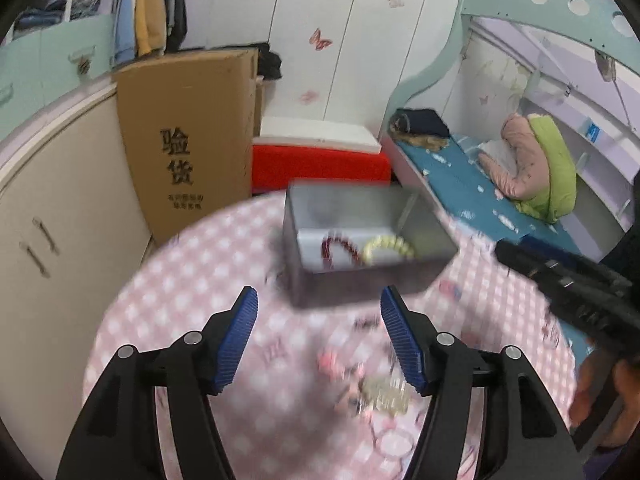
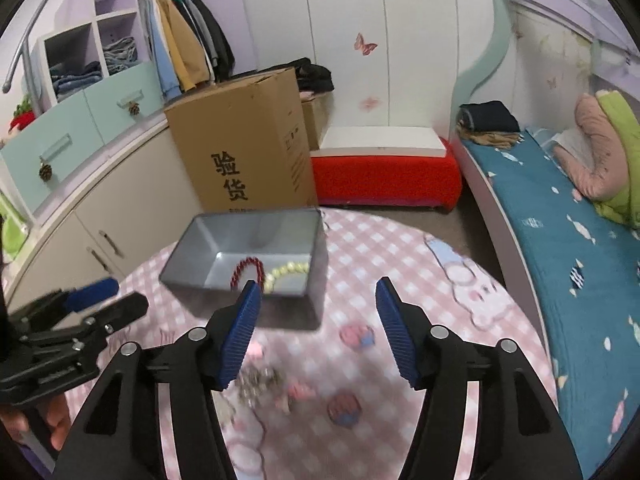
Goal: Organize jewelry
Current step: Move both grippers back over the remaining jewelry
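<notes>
On the desk (image 2: 400, 264), under its pink checked cloth, stands a grey box (image 2: 248, 248), and everything else is placed from it. Inside the box lie a dark red bead bracelet (image 2: 248, 270) and a pale yellow bead bracelet (image 2: 288, 272), side by side, so part of the sorting looks done. In front of the box, nearer the cameras, a loose heap of jewelry (image 2: 260, 384) and a few small pink pieces (image 2: 356, 336) remain on the cloth; they are too blurred to name. Both tools hang empty above that heap: the left hand-held gripper (image 1: 318, 340) has its jaws spread wide, and so does the right hand-held gripper (image 2: 316, 332). Behind the box stands a cardboard carton (image 2: 244, 140) printed with 验货; the smaller print beneath is unreadable.
</notes>
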